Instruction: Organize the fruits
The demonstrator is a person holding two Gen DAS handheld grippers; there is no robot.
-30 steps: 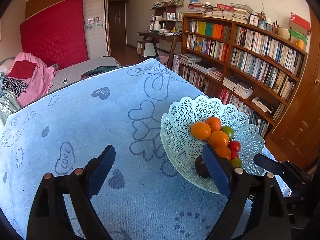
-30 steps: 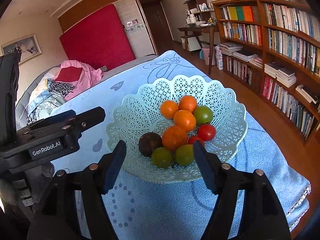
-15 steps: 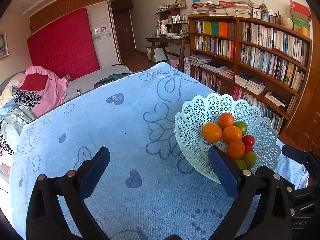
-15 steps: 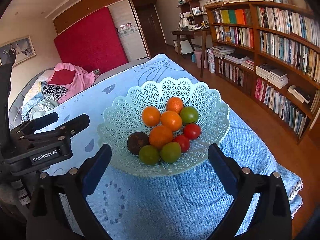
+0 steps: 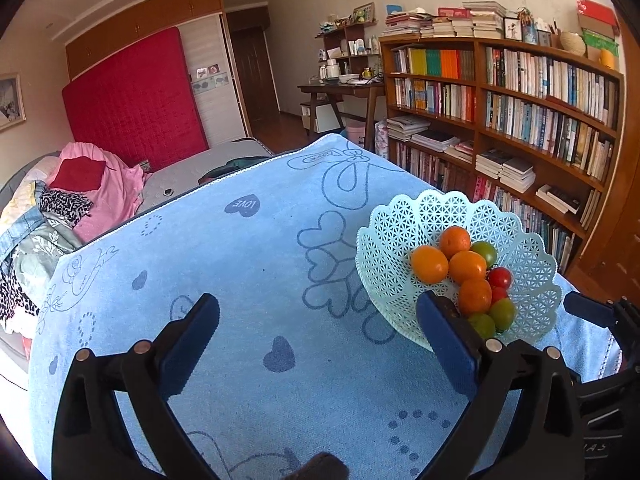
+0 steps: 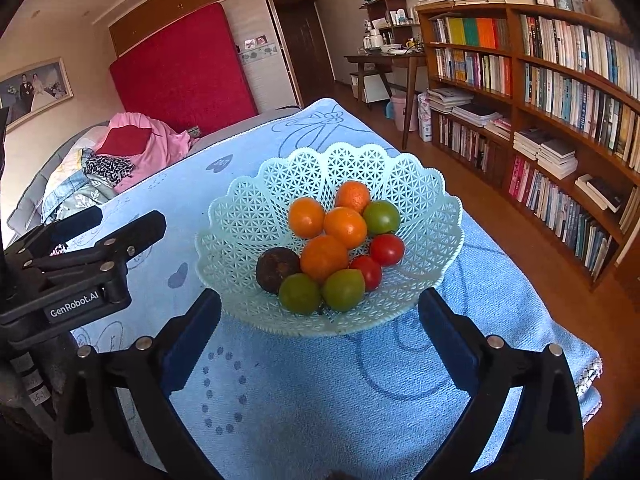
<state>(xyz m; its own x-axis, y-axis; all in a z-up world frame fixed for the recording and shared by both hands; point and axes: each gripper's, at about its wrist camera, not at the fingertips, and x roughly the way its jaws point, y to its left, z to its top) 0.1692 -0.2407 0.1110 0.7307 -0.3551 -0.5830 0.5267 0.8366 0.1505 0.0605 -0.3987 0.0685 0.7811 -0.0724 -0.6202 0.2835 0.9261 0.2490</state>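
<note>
Where the left wrist view looks across the blue towel (image 5: pixel 256 264), the left gripper (image 5: pixel 318 334) hangs over bare cloth, jaws spread wide, gripping and touching nothing. The basket (image 5: pixel 400 240) sits to its right; its right finger partly hides the near rim. No loose fruit shows on the towel in this view.

Right wrist view: right gripper (image 6: pixel 320 320) is just short of the basket's near rim, jaws wide apart, empty, clear of the lattice. All visible fruit lies heaped inside: oranges (image 6: pixel 345 227), green fruits (image 6: pixel 343 290), red tomatoes (image 6: pixel 386 249), one dark brown fruit (image 6: pixel 277 269) at the left edge.

Judgement: the fruit already lies gathered; this fits either a finished collection or a pile awaiting sorting. Any pick calls for approach from above, one fruit at a time, a gentle squeeze on tomatoes.
</note>
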